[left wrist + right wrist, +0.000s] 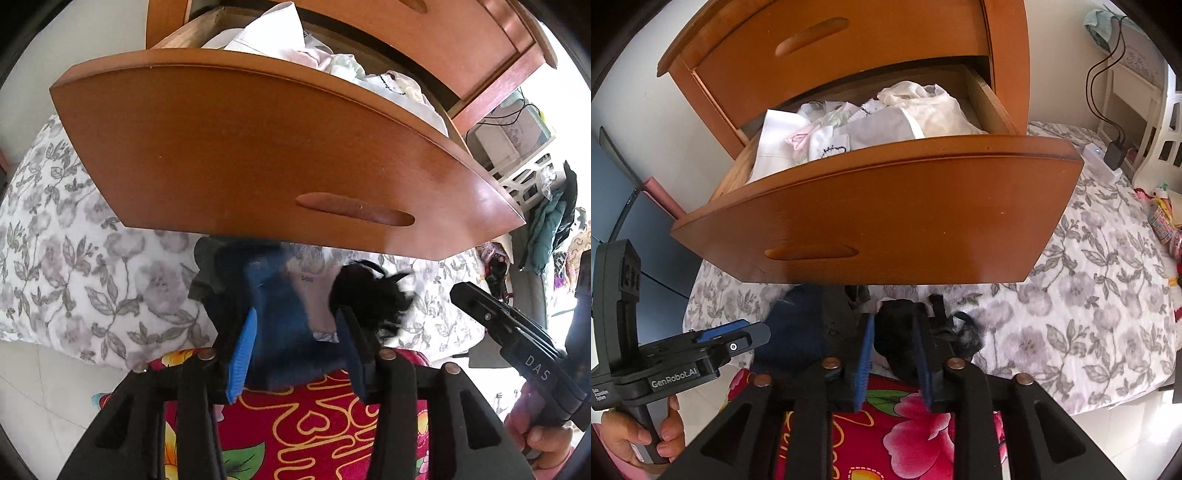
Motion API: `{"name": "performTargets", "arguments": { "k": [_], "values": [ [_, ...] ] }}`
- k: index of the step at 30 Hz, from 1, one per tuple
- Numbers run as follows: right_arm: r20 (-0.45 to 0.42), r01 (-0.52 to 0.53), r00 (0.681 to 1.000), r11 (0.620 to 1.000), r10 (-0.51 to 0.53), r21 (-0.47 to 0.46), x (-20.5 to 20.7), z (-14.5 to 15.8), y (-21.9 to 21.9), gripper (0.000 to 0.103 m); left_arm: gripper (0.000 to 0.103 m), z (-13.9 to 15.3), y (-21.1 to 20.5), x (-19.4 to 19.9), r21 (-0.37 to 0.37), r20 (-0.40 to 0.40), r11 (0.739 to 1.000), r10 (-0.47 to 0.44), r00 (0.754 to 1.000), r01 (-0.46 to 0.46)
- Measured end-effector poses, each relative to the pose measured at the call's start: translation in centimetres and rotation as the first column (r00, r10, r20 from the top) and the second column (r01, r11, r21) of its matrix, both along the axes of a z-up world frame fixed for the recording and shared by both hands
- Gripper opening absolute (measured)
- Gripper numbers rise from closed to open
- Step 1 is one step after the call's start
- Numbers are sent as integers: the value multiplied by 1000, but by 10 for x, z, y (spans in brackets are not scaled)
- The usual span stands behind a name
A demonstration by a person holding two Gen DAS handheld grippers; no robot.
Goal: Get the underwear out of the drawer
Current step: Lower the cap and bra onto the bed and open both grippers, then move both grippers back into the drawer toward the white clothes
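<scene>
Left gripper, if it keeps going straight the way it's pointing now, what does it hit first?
Probably the dark blue garment lying between the left gripper's fingers, in a heap under the open drawer. Beneath that is the floral bedding. Depth is hard to judge through the fisheye.

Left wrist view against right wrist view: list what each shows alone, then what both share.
Only the left wrist view shows the clothes hanging at the right edge and a pale pink garment between its claw's fingers. Only the right wrist view shows the closed upper drawer front, the cables and charger on the bed, and the blue panel at left. Both show the open drawer full of light clothes, the floral bedspread, and the dark garments lying below the drawer front.
</scene>
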State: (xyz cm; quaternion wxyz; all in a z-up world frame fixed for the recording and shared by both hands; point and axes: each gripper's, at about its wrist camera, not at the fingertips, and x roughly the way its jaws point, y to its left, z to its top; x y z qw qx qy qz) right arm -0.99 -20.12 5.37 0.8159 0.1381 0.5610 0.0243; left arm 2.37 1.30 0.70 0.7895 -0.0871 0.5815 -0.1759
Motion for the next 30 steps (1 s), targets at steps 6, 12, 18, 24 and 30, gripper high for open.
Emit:
{"name": "performTargets", "arguments": {
  "k": [6,12,18,24,30],
  "values": [
    [-3,15,1000,1000,-15,-13,0,0,-2,60,72,3,4,1,26,8,999,22,1000,-22],
    [0,30,1000,999,-30,-33,0,0,-5,75,79,3,8,2,79,15,996,48,999,-49],
    [11,48,999,997,-48,-55,-1,2,-9,94,87,8,14,2,106,49,991,78,996,-83],
    [31,48,998,997,-46,-62,-2,5,-9,103,93,10,16,1,132,84,986,94,992,-104],
    [59,49,997,997,-46,-57,-3,9,-10,103,99,17,16,-1,141,136,982,108,985,-127]
  ]
}}
